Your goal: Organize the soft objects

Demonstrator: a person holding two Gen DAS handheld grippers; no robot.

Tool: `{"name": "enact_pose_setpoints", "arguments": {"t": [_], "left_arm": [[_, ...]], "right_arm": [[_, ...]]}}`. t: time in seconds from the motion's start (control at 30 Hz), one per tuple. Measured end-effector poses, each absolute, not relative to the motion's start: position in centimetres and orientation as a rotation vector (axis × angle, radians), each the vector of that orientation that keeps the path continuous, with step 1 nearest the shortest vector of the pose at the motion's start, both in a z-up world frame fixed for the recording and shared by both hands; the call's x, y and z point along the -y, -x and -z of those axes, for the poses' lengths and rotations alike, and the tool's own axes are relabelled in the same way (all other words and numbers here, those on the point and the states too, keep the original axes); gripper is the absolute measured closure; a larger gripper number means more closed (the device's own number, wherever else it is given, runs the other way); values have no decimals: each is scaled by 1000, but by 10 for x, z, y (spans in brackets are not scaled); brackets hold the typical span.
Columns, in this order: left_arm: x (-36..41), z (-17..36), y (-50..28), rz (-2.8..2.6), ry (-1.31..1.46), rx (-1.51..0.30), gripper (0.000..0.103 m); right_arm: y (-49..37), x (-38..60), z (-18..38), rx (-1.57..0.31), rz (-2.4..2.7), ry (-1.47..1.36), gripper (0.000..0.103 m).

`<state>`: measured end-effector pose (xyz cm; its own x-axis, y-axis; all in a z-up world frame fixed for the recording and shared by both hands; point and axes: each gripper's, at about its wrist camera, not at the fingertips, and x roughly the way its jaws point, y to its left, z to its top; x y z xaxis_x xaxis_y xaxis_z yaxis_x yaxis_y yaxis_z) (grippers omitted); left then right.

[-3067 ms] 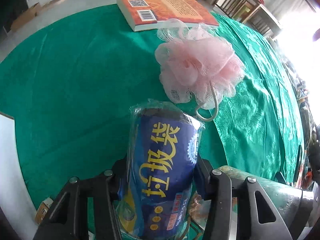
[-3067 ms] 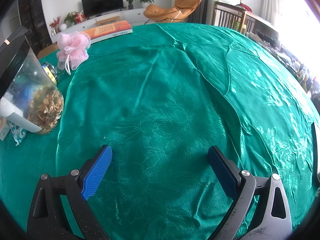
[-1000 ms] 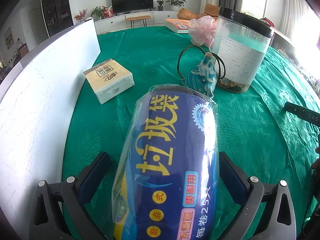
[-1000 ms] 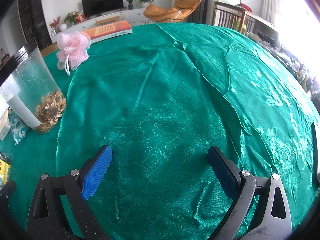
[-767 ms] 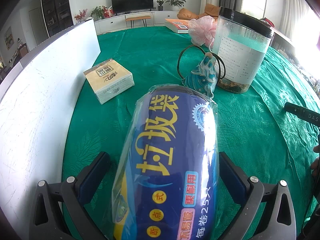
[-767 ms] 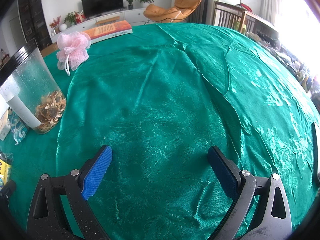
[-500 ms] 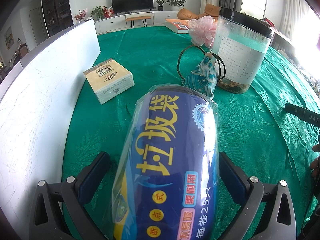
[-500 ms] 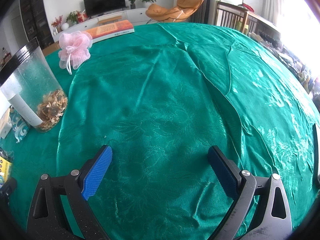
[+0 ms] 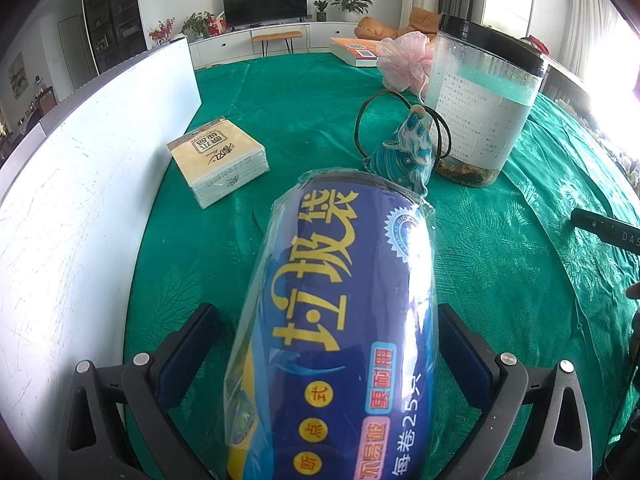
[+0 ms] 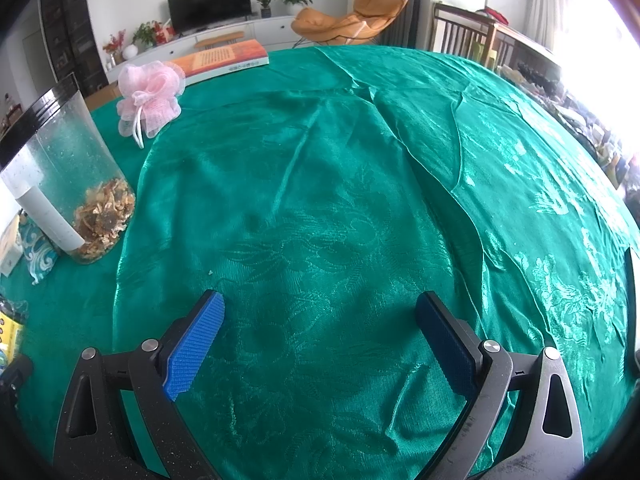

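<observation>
A blue plastic-wrapped roll of bags [image 9: 340, 320] with yellow writing lies on the green tablecloth between the fingers of my left gripper [image 9: 328, 316]. The jaws stand wide, with a gap on the left side of the roll, so the gripper is open. A pink mesh bath puff [image 9: 404, 62] lies far ahead; it also shows in the right wrist view [image 10: 150, 96]. A blue patterned pouch [image 9: 404, 152] sits just beyond the roll. My right gripper [image 10: 320, 332] is open and empty over bare cloth.
A tall clear jar with a black lid [image 9: 480, 100] stands right of the pouch, also in the right wrist view [image 10: 68, 172]. A tissue pack [image 9: 220, 160] lies by a white board [image 9: 80, 184] on the left. An orange book [image 10: 224, 58] lies at the far edge.
Three seconds ago my left gripper held the roll near the puff; the roll now lies on the cloth with the jaws open. Over the last second the right gripper shifted slightly.
</observation>
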<state>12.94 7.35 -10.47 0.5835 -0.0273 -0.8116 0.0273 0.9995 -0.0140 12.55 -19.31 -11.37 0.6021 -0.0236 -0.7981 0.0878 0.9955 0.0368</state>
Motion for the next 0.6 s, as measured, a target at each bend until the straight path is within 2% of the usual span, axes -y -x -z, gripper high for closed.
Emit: {"name": "enact_pose_setpoints", "arguments": {"t": [0.1,0.23,0.4,0.5,0.6], "left_arm": [[-74,105,-130,32,0,-947,0],[-74,105,-129,32,0,-947,0],[-74,105,-129,31,0,-947,0],[-74,105,-129,32,0,-947,0],[-74,105,-129,32,0,-947,0]], "right_arm": [[-137,206,104,-920,-31,-82,7],[-183,235,58,-857,-104,-176,7],[-268,203,14,-888,-348,-214,7],[-308,165,11,-924,-447,-197,7],[-341,130,32,-1011,-508,-217,7]]}}
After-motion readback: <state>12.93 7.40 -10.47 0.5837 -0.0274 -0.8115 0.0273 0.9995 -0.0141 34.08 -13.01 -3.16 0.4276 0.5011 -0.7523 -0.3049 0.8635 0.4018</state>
